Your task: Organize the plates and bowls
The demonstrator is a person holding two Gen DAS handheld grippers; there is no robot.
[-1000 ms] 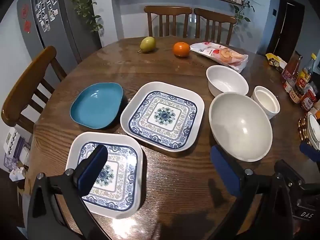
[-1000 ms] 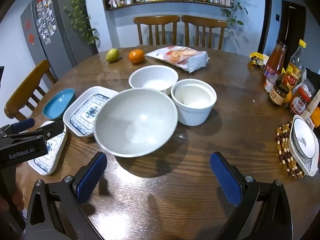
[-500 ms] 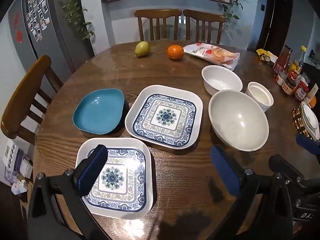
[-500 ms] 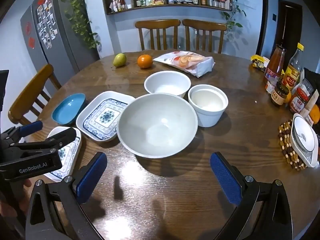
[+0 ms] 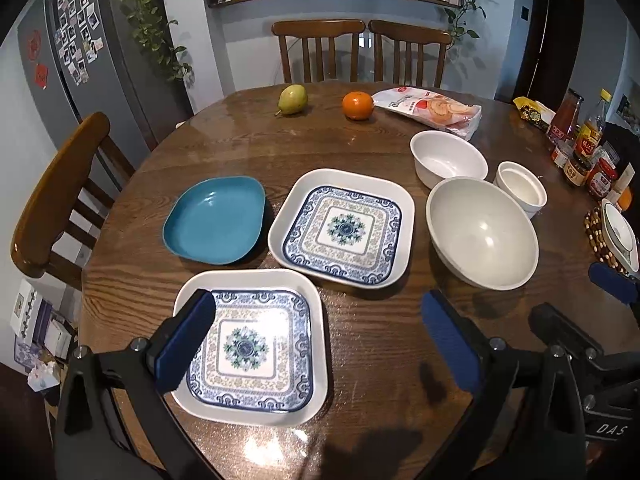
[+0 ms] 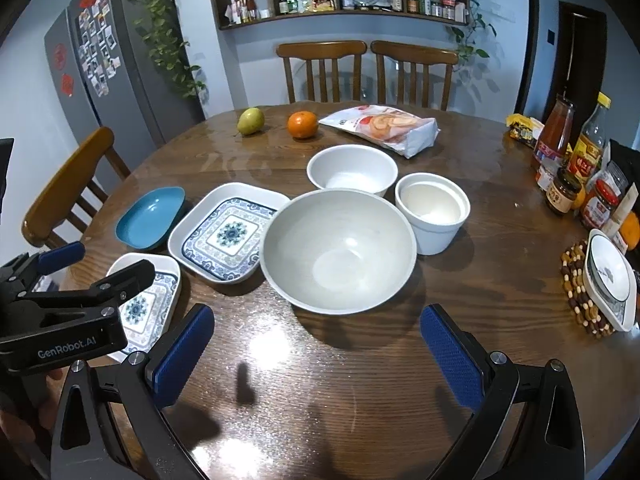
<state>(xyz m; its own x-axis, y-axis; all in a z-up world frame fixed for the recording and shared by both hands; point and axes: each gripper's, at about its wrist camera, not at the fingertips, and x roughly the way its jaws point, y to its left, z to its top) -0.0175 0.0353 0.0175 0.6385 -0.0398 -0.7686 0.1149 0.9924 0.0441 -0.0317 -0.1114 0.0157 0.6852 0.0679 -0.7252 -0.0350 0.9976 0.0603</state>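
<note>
On the round wooden table lie a small square patterned plate [image 5: 256, 344] [image 6: 146, 308], a larger square patterned plate [image 5: 342, 226] [image 6: 230, 232] and a blue dish [image 5: 216, 218] [image 6: 152, 216]. To their right stand a large white bowl [image 5: 482, 232] [image 6: 338, 250], a medium white bowl [image 5: 448, 158] [image 6: 352, 168] and a small white cup-like bowl [image 5: 520, 190] [image 6: 432, 210]. My left gripper [image 5: 316, 344] is open and empty above the small plate. My right gripper [image 6: 316, 352] is open and empty in front of the large bowl.
A pear [image 5: 293, 98], an orange [image 5: 357, 105] and a snack bag [image 5: 428, 110] lie at the far side. Bottles and jars [image 6: 572, 168] and a small dish on a beaded trivet [image 6: 600, 280] stand at the right edge. Chairs surround the table.
Both grippers have pulled back and risen, so the dishes look smaller and farther off. Both stay open and no dish has moved.
</note>
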